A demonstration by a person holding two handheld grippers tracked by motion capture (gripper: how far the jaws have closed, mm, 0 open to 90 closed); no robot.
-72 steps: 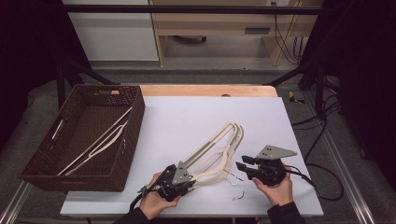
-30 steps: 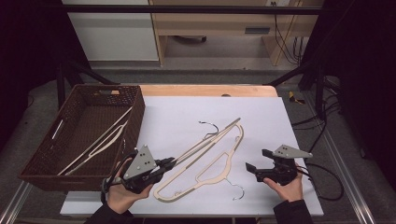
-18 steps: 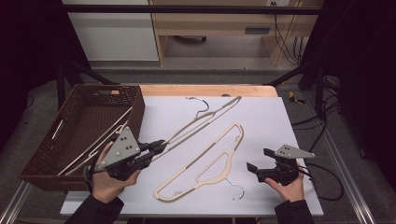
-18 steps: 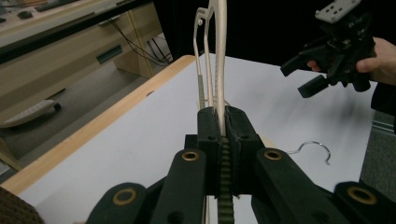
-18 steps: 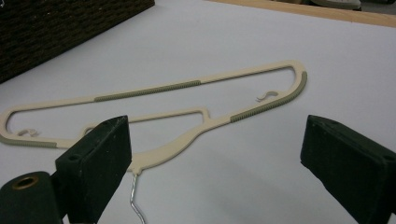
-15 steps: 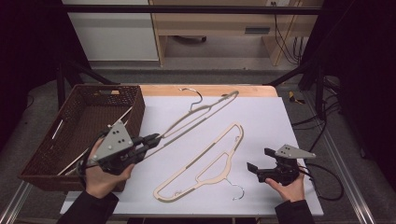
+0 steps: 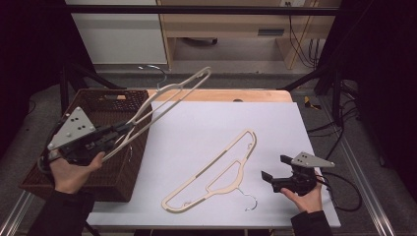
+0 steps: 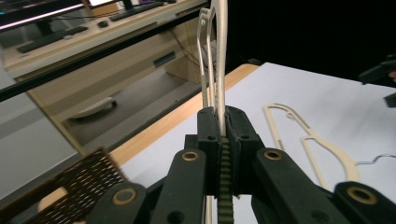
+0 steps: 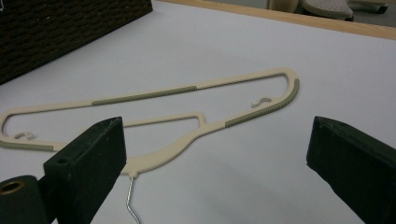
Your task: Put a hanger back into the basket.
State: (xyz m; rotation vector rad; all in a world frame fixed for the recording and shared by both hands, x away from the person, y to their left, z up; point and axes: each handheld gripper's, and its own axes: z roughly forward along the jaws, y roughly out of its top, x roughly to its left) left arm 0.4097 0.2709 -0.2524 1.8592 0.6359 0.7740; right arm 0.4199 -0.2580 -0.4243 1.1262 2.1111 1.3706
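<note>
The white table (image 7: 314,123) spreads before me, its wooden far edge showing at twelve o'clock, and the dark wicker basket (image 7: 105,174) sits against its nine o'clock side with its near part under my left hand. Lying flat on the table toward five o'clock of its middle is the second cream hanger (image 7: 216,174), long bar pointing from seven toward one o'clock and its wire hook curling at the near end; in the right gripper view the same hanger (image 9: 187,116) lies ahead between my two black jaws, touching neither. The lifted cream hanger (image 7: 162,98) is off the table, slanting up from my left gripper toward one o'clock above the basket's far corner, its metal hook at the very top. My left gripper (image 7: 115,132) is clamped tight on one end of that hanger; in the left gripper view my left gripper (image 8: 223,140) has its jaws pressed together on the thin bar, which rises straight toward twelve. My right gripper (image 7: 275,169) rests low at four o'clock on the table, just beside the flat hanger's hook, jaws spread as wide as they go, having just been opening, with nothing held between them
</note>
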